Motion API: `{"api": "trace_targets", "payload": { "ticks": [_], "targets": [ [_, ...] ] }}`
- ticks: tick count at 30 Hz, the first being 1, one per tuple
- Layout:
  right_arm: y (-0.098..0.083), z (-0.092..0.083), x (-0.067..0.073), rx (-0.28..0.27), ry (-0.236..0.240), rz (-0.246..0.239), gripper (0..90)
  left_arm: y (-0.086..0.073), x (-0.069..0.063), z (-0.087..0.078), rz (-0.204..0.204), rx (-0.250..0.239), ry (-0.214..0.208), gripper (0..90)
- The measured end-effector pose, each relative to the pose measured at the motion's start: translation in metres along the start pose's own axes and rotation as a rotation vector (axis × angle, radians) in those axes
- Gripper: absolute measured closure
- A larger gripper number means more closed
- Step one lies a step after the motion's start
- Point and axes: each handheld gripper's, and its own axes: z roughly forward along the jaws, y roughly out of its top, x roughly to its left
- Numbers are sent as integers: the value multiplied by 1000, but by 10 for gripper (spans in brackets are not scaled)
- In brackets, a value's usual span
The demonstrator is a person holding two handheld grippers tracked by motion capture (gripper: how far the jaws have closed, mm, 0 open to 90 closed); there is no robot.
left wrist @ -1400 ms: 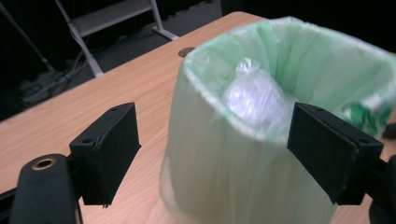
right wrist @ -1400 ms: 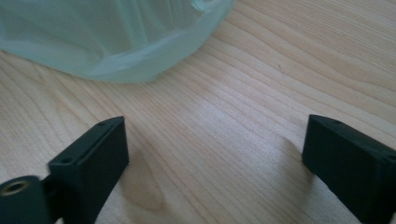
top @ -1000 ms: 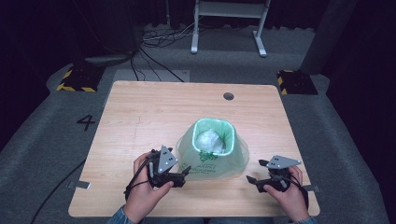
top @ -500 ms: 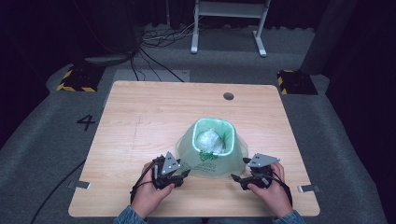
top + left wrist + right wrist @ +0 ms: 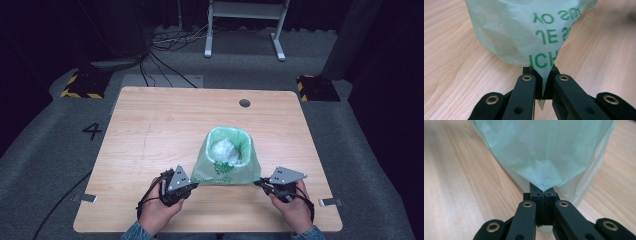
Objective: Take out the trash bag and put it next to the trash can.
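Both sets of jaws have just been closing, and now the left gripper (image 5: 192, 184) is pinching the green bag (image 5: 227, 162) at lower centre of the table (image 5: 150, 130) while the right gripper (image 5: 261, 183) is clamping the opposite bottom corner, so lifting or spreading is looking ready

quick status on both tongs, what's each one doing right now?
Left tongs: just closed, shut on a pinch of the green bag.
Right tongs: just closed, shut on the bag's other lower corner.
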Motion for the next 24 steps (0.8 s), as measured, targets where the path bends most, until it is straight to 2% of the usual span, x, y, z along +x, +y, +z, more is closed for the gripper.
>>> {"api": "trace_targets", "payload": {
  "ticks": [8, 11, 19, 24],
  "targets": [
    [13, -32, 13, -71, -35, -57, 900, 14, -17, -26, 45, -63, -9, 895],
    [20, -44, 17, -99, -47, -77, 900, 20, -17, -32, 57, -93, 2, 894],
    [48, -64, 17, -190, -104, -132, 900, 48, -4, -50, 73, -173, 46, 893],
    [61, -70, 12, -233, -117, -141, 900, 64, 6, -55, 74, -209, 64, 893]
  ]
}}
